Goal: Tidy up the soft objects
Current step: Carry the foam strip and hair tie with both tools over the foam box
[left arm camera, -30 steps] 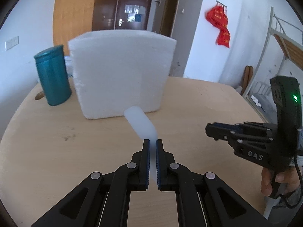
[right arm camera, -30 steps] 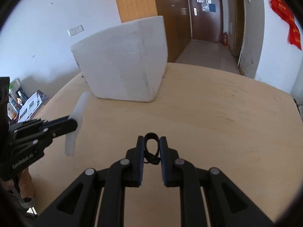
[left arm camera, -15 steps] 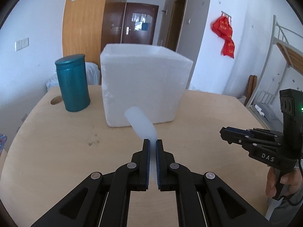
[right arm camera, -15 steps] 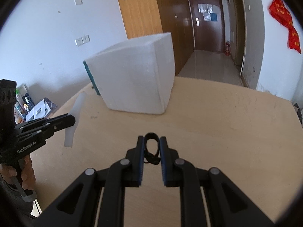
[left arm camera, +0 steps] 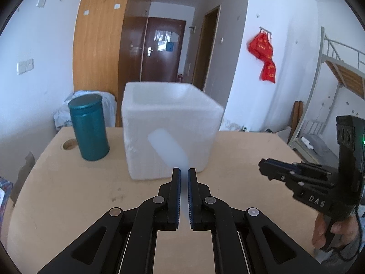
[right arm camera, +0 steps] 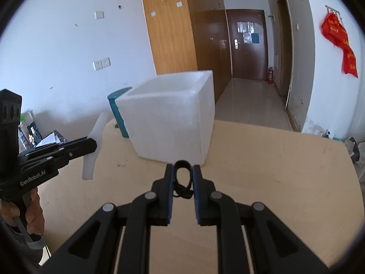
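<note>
My left gripper (left arm camera: 183, 171) is shut on a white foam strip (left arm camera: 167, 149) that sticks forward and up; the strip also shows in the right wrist view (right arm camera: 94, 146), with the left gripper (right arm camera: 92, 145) holding it above the table. My right gripper (right arm camera: 183, 167) is shut on a black hair tie (right arm camera: 182, 178), held above the table; it also shows in the left wrist view (left arm camera: 262, 170). An open white foam box (left arm camera: 168, 125) stands on the wooden table (left arm camera: 68, 194) ahead of both grippers; it also shows in the right wrist view (right arm camera: 171, 118).
A teal canister (left arm camera: 89, 126) stands left of the box, beside a round hole (left arm camera: 69, 144) in the table. The table's right edge (right arm camera: 355, 182) is near. A bunk bed frame (left arm camera: 337, 68) stands at the far right.
Both grippers have risen and tilted up, so the box's open top now shows. Each still holds its object.
</note>
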Tool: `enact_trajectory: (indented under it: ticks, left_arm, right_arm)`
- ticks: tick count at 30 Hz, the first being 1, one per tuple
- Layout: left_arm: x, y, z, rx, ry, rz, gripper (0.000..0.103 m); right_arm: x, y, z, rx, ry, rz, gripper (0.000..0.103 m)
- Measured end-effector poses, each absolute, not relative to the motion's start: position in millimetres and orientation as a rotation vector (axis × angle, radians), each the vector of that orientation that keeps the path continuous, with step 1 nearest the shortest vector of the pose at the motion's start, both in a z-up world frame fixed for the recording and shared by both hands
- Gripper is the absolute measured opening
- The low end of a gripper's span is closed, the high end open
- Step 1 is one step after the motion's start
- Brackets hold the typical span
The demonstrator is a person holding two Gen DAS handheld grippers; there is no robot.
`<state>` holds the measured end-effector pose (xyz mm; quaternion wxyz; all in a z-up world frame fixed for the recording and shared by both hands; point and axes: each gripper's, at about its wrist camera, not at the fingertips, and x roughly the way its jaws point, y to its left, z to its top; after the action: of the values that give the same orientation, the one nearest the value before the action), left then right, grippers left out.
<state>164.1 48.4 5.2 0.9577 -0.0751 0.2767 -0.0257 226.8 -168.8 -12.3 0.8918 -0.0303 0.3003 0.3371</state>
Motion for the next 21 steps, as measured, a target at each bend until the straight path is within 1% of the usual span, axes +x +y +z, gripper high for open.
enact_trajectory:
  ticks: [9,21]
  left_arm:
    - [169,44,32,-0.130,0.494,-0.096,0.006]
    - [183,58,56,-0.153,0.470,-0.095,0.006]
  right_arm:
    - [225,-168,23,-0.065,0.553,0.688,0.019]
    - [236,-142,60,-0.083,0.516,0.743,0.019]
